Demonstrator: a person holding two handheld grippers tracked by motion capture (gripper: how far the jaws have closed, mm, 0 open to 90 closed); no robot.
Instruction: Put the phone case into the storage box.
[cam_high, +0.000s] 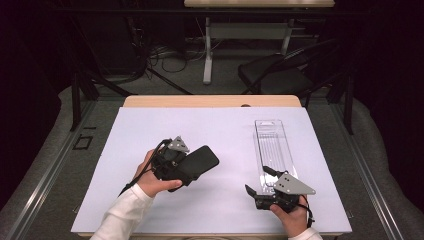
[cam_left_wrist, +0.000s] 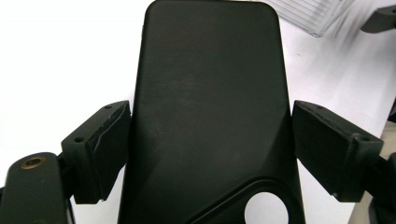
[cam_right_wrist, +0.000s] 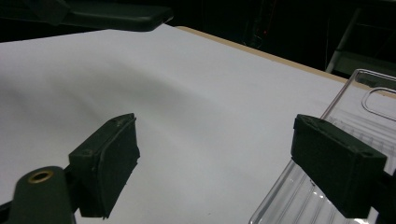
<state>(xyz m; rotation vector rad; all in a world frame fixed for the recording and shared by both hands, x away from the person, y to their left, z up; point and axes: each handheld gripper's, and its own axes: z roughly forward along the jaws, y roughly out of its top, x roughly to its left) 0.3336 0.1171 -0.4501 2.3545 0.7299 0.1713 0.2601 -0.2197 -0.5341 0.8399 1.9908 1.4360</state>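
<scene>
The left claw (cam_high: 192, 167) grips a matte black, rigid phone case (cam_left_wrist: 210, 116) by its long edges above the white table (cam_high: 150, 125); the right claw (cam_high: 256, 187) gapes empty beside a clear plastic case (cam_high: 272, 145). Likely light, slippery.
</scene>
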